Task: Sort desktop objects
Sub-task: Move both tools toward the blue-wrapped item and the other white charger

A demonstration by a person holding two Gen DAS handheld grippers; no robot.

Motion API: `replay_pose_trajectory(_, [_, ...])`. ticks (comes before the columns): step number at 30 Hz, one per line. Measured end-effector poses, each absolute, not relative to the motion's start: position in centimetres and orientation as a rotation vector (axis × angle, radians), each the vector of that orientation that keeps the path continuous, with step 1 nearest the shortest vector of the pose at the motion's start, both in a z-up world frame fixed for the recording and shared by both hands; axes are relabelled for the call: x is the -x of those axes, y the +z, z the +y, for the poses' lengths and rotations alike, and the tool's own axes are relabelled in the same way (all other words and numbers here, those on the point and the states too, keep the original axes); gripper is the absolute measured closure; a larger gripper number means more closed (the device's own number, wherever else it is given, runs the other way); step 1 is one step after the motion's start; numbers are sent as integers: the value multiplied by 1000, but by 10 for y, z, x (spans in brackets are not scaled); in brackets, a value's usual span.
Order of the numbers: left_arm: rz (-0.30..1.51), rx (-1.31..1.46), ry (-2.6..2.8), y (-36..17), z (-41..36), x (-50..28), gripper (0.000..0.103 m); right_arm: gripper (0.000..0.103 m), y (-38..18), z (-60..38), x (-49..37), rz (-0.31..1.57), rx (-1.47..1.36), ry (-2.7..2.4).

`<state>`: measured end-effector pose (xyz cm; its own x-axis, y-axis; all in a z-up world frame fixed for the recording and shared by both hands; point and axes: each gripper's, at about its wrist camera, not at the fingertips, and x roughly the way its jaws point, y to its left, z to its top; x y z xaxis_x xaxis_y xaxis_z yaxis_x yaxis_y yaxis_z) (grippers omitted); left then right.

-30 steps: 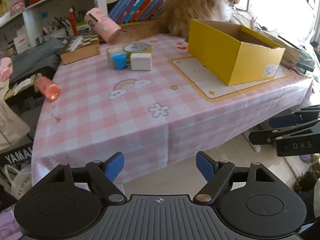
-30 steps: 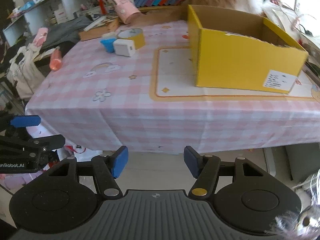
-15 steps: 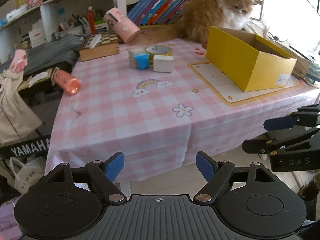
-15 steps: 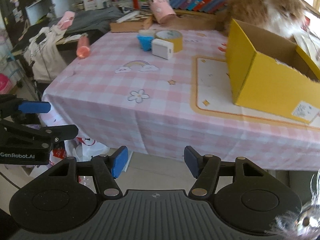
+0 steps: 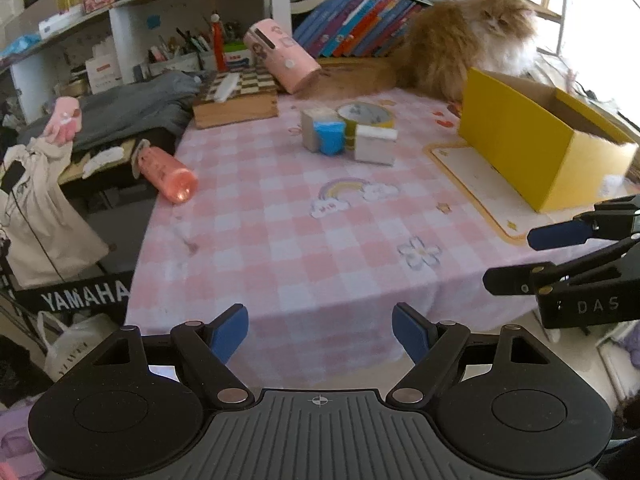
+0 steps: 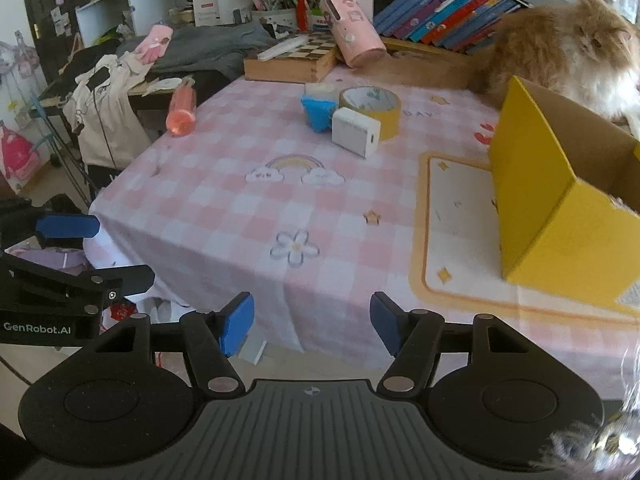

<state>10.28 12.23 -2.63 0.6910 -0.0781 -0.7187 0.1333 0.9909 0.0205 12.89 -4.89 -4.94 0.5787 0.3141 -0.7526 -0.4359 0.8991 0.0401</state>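
Both the left gripper (image 5: 320, 334) and right gripper (image 6: 311, 322), jaws spread and empty, had been brought nearer the table (image 5: 304, 248), so sorting was judged unstarted.

White charger (image 6: 355, 132), blue cup (image 6: 318, 110), tape roll (image 6: 370, 106) clustered beside yellow box (image 6: 560, 216).
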Motion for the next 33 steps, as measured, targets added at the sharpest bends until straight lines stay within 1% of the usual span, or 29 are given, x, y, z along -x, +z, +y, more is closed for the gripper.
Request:
replay_pose_trajectory(7, [796, -51, -121, -24, 119, -143, 21, 41, -50, -47, -167, 851, 172, 460])
replay_pose_trajectory(21, [808, -43, -67, -26, 119, -215, 21, 42, -63, -53, -245, 915, 67, 447])
replay_pose_trajectory(33, [827, -22, 15, -18, 120, -237, 21, 43, -69, -32, -315, 844, 67, 429])
